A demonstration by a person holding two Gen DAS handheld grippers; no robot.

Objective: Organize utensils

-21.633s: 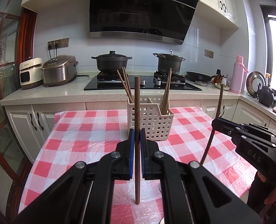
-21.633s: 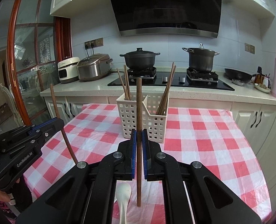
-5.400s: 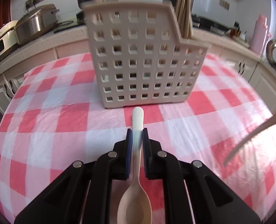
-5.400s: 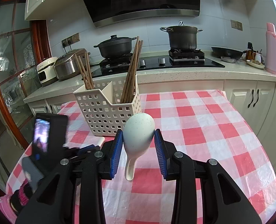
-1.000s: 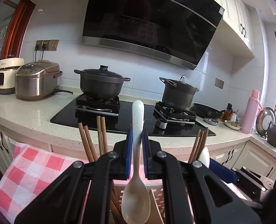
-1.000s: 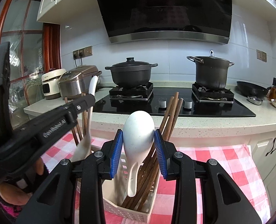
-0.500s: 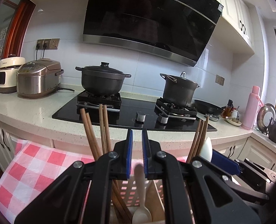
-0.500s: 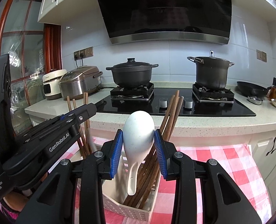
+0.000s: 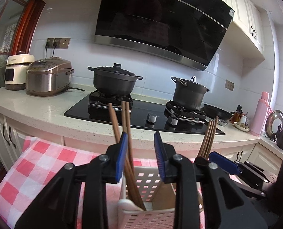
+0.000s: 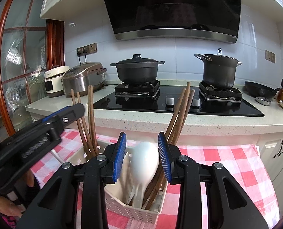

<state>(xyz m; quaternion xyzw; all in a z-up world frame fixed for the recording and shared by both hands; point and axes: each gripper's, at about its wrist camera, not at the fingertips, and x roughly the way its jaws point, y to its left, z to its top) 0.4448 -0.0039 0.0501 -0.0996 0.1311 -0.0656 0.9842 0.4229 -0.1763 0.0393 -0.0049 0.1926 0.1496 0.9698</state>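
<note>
A white slotted utensil basket (image 10: 133, 210) stands on the checked tablecloth (image 10: 227, 160), right under both grippers; it also shows in the left wrist view (image 9: 147, 215). Brown chopsticks (image 10: 89, 122) lean in its left part, more chopsticks (image 10: 181, 114) in its right part. My right gripper (image 10: 142, 152) is open; a white spoon (image 10: 144, 164), blurred, drops handle-down between its jaws into the basket. My left gripper (image 9: 139, 152) is open and empty above the basket's left part, next to the chopsticks (image 9: 126, 133). It also shows in the right wrist view (image 10: 74, 112).
Behind the table runs a counter with a black hob (image 9: 141, 114), two dark pots (image 9: 114, 80) (image 9: 191, 93), two rice cookers (image 9: 47, 76) and a pink flask (image 9: 260, 112). A range hood (image 9: 160, 26) hangs above.
My left gripper let its spoon fall into the basket and opened wide. My right gripper has opened and its white spoon is slipping down into the basket.
</note>
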